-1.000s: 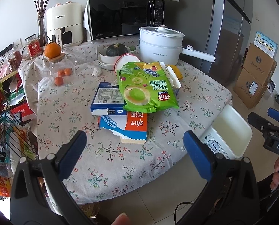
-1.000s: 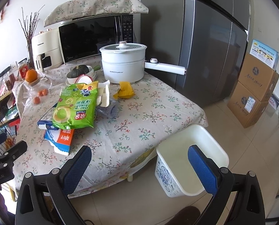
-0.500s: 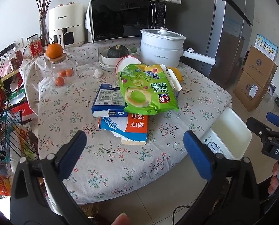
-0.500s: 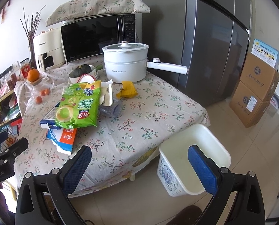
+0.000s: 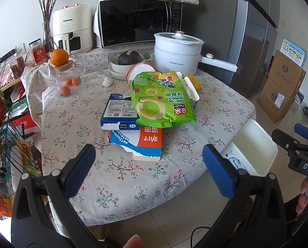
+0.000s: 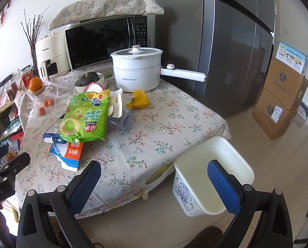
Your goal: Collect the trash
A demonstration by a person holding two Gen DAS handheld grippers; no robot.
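Green chip bag (image 5: 161,101) on table (image 5: 75,119), well ahead of left gripper (image 5: 148,165) and right gripper (image 6: 154,183); both spread wide, empty.

One green snack bag (image 5: 161,101), two flattened blue cartons under it (image 5: 118,114) (image 5: 141,142), one yellow wrapper (image 6: 140,99), one white bin (image 6: 214,175). One pot (image 6: 137,70), one microwave (image 5: 137,23), one air fryer (image 5: 72,28). One large orange (image 5: 59,57), three small ones (image 5: 70,84). Cardboard boxes (image 6: 282,101): two stacked, perhaps more
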